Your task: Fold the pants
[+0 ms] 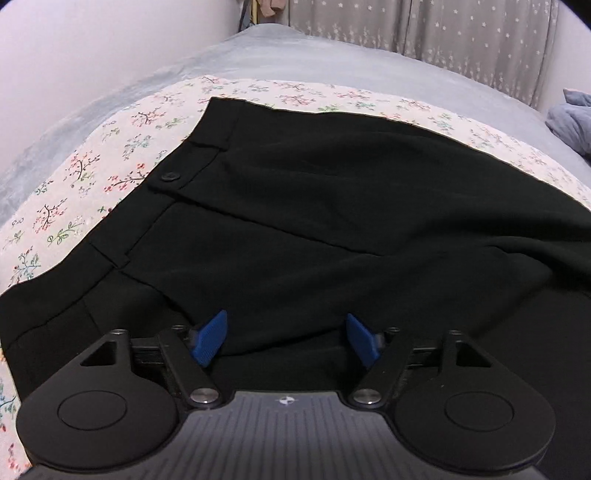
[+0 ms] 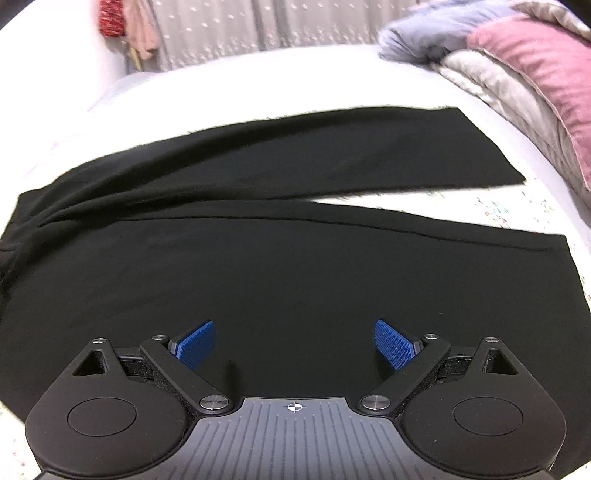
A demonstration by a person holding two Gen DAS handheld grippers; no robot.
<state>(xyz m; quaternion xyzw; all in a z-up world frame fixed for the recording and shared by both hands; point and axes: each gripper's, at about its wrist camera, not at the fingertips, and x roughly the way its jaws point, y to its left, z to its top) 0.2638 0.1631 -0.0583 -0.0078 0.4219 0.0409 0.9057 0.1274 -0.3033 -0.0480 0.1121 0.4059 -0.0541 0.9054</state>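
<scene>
- Black pants (image 1: pixel 332 206) lie flat on a flowered sheet (image 1: pixel 74 177), which is spread over a grey bed cover (image 1: pixel 295 62).
- Long axis runs crosswise to both tools. Waist end sits ahead and to the left of the left gripper (image 1: pixel 286 341); the legs run off to its right.
- Waistband (image 1: pixel 177 177) faces left in the left wrist view, with a dark button (image 1: pixel 169 177) on it, ahead-left of the blue pads.
- In the right wrist view the two legs (image 2: pixel 295 258) stretch from the left edge to the right. They are joined at the left and split apart toward the right, a wedge of sheet showing between them.
- Near leg lies directly ahead of and under the right gripper (image 2: pixel 293 345); its hem (image 2: pixel 580 280) is to the far right. Far leg (image 2: pixel 332 155) lies beyond it, hem angled up and right.
- Left gripper: jaws wide apart, nothing clamped. Black cloth lies below and between the pads; a low fold rises between them, but the pads do not press on it.
- Right gripper: jaws wide apart, nothing clamped, smooth black cloth below the gap.
- Beyond the pants, ahead-right of the right gripper: piled bedding with a pink cushion (image 2: pixel 546 66).
- Star-patterned curtain (image 1: pixel 424 26) at the far side of the bed, ahead of both tools.
</scene>
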